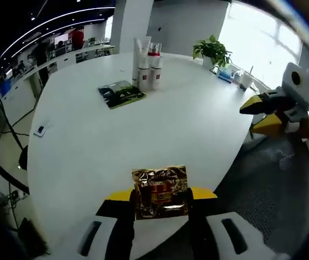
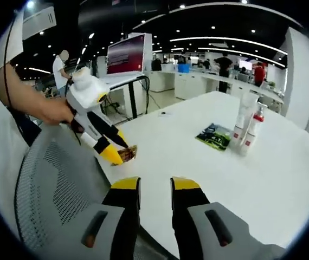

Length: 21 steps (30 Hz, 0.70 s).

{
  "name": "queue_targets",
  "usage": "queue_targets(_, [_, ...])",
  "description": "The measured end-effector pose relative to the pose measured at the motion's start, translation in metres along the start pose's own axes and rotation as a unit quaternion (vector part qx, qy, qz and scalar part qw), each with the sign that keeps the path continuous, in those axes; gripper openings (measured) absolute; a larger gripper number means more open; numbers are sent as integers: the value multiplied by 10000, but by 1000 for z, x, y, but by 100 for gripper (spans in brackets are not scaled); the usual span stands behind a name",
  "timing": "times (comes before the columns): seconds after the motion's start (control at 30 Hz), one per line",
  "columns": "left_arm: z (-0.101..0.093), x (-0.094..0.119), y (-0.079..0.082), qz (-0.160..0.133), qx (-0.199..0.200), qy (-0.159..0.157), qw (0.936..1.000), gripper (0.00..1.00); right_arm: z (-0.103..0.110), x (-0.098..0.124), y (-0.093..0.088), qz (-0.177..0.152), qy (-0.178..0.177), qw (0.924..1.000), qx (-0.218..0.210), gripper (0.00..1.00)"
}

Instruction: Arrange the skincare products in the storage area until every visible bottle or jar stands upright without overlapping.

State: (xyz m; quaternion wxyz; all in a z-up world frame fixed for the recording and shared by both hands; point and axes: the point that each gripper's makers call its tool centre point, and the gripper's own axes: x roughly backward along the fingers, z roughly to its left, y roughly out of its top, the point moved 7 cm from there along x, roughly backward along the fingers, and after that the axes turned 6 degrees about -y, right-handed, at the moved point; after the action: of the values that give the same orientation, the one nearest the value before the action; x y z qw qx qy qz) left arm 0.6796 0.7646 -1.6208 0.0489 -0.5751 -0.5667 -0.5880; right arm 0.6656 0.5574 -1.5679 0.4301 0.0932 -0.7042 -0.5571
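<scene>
My left gripper (image 1: 161, 199) is shut on a gold foil packet (image 1: 160, 192) with a red label, held over the near edge of the white table (image 1: 116, 146). Far across the table stands a tight group of white skincare bottles and tubes (image 1: 146, 65), some with red caps, all upright. In the right gripper view the same group (image 2: 246, 130) is at the right, and my left gripper (image 2: 117, 154) comes in from the left with the packet (image 2: 129, 153). My right gripper (image 2: 155, 185) is open with nothing between its jaws; it also shows off the table's right side (image 1: 250, 119).
A green booklet (image 1: 121, 93) lies flat next to the bottles. A potted plant (image 1: 213, 51) and small items stand at the far right edge. A small flat device (image 1: 39, 130) lies at the left. A grey mesh chair (image 2: 51, 184) is under the grippers.
</scene>
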Motion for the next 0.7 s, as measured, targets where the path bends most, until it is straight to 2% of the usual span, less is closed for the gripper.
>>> queue_targets(0.2, [-20,1,9,-345,-19,-127,9993,39,0,2,2,-19,169,9988,-466,15])
queue_targets(0.33, [-34,0,14,-527,-153,-206,9983,39,-2,4,6,-195,251,9950,-945,20])
queue_targets(0.4, [-39,0,16,-588,-208,-241,9978,39,-2,5,6,-151,268,9931,-1128,20])
queue_targets(0.7, [-61,0,24,-853,-592,-348,9940,39,4,6,7,-116,546,9886,-1402,17])
